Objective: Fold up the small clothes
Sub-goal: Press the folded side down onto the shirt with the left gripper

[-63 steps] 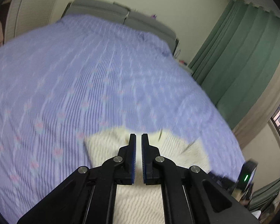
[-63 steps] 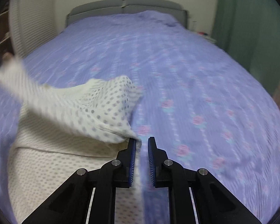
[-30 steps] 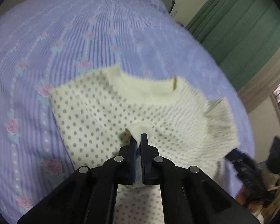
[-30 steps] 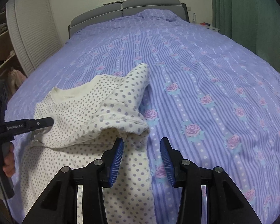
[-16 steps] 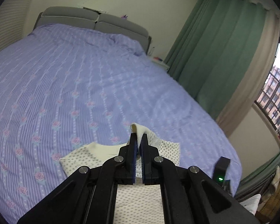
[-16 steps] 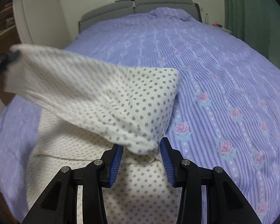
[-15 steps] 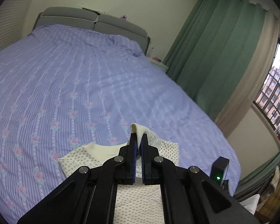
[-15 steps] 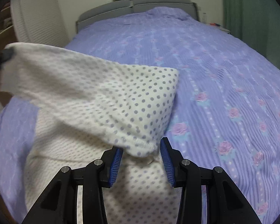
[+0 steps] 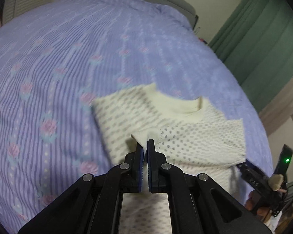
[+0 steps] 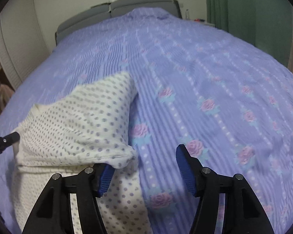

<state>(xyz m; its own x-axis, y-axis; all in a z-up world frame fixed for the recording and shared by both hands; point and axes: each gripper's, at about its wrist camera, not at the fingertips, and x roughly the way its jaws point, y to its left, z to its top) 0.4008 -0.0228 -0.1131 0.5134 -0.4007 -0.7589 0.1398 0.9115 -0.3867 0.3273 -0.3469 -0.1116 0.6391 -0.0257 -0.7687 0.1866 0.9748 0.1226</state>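
A small cream knitted sweater with grey-purple dots lies near the foot of a bed covered by a lilac striped bedspread printed with pink roses, its neckline toward the headboard. The left tool is closed tight on a cream cuff, the end of 1 sleeve, and holds it over the chest of the garment. The right tool has just been opening: its jaws stand wide apart, nothing is pinched between them, and the folded right edge of the sweater drapes over its left finger without being gripped. As a judgement, the fold is at an early-to-middle stage: 1 sleeve appears drawn across the body and the right side already turned in, while the sleeve is not yet laid flat and released, and the lower half is not yet brought up to the collar. The left wrist view alone shows the ribbed neckline, the pinched cuff and the other tool's dark body low at the right. The right wrist view alone shows the spread jaws, the bare bedspread beside the sweater, and the tip of the left tool touching the garment's left side. The hem is hidden in both.
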